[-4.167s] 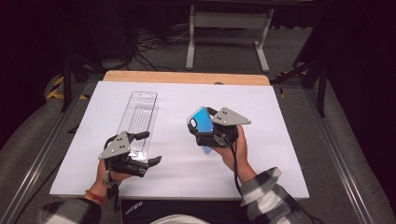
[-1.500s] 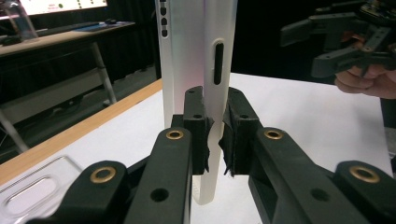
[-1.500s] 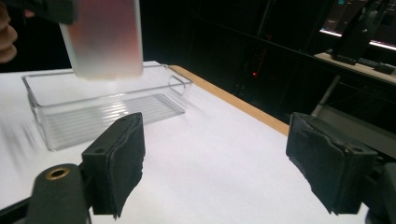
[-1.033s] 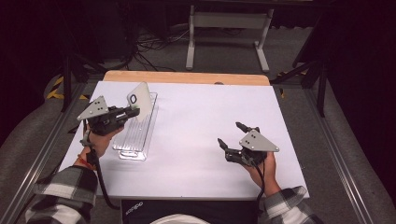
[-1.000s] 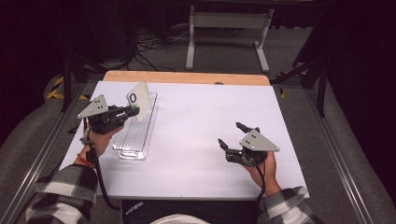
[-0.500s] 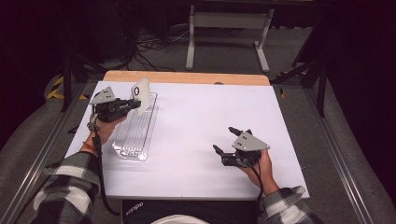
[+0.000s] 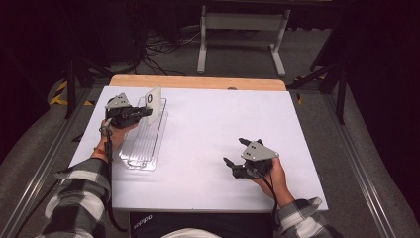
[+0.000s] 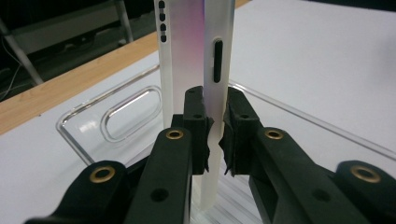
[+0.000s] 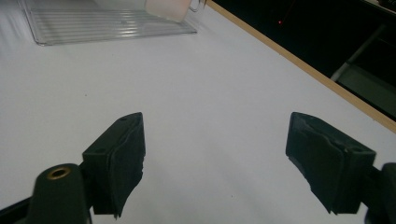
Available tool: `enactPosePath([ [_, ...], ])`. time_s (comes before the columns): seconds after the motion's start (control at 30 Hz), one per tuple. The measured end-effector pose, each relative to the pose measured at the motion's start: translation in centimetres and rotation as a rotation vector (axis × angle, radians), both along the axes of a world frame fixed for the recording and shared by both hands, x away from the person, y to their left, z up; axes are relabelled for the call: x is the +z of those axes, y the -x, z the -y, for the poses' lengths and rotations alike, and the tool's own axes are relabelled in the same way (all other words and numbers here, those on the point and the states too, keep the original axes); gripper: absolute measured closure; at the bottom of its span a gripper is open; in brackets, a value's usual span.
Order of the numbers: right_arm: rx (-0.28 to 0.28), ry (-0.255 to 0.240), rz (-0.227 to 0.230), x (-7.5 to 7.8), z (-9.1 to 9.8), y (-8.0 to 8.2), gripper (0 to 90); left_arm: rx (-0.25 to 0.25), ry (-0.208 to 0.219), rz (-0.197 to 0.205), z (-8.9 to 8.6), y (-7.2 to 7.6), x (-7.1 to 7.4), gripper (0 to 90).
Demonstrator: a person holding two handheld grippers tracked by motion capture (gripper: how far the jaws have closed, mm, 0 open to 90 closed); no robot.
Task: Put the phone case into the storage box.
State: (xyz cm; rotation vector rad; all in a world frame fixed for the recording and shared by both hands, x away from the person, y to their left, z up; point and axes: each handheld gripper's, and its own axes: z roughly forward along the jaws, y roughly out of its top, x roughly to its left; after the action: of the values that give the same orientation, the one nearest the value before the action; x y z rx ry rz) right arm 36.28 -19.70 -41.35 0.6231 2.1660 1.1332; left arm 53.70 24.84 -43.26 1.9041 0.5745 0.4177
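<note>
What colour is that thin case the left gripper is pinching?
The thin plastic phone case is translucent white, clearest in the left gripper view.

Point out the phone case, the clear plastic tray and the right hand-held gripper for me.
phone case [image 8: 211, 56]: left gripper view, its side edge above the jaws.
clear plastic tray [image 7: 143, 148]: high view, its ribbed floor.
right hand-held gripper [image 7: 235, 151]: high view, between its open fingertips.

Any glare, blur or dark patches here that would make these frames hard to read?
High view: white table evenly lit, surroundings nearly black, sleeve slightly soft. Left gripper view: phone case in the left tool carries a purplish sheen; near jaws soft. Right gripper view: clear tray glints, the right tool dark.
</note>
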Motion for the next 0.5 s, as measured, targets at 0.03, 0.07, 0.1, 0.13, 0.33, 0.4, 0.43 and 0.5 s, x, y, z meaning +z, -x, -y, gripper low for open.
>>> enactPosePath([
  [0.03, 0.001, 0.003, -0.002, -0.05, -0.04, 0.00, 20.7, 0.000, 0.003, -0.006, 0.14, -0.01, -0.05, 81.6],
  [0.07, 0.004, 0.007, -0.007, -0.08, -0.07, 0.00, 20.7, 0.005, -0.011, 0.002, 0.18, -0.05, -0.03, 81.5],
  [0.1, 0.005, 0.010, -0.007, -0.12, -0.10, 0.00, 20.7, 0.021, -0.027, 0.007, 0.41, -0.09, -0.07, 81.5],
  [0.13, 0.007, 0.015, -0.005, -0.18, -0.14, 0.02, 20.7, 0.027, -0.047, 0.008, 0.50, -0.14, -0.05, 81.4],
  [0.33, 0.013, 0.026, -0.013, -0.24, -0.25, 0.06, 20.7, 0.105, -0.091, 0.048, 0.83, -0.11, 0.25, 80.5],
  [0.4, 0.014, 0.030, -0.017, -0.31, -0.30, 0.04, 20.7, 0.150, -0.085, 0.056, 0.81, 0.00, 0.35, 80.1],
  [0.43, 0.016, 0.035, -0.018, -0.33, -0.33, 0.00, 20.7, 0.167, -0.078, 0.057, 0.71, 0.00, 0.36, 79.9],
  [0.5, 0.018, 0.038, -0.022, -0.37, -0.39, 0.01, 20.7, 0.184, -0.068, 0.053, 0.53, -0.06, 0.42, 79.8],
])
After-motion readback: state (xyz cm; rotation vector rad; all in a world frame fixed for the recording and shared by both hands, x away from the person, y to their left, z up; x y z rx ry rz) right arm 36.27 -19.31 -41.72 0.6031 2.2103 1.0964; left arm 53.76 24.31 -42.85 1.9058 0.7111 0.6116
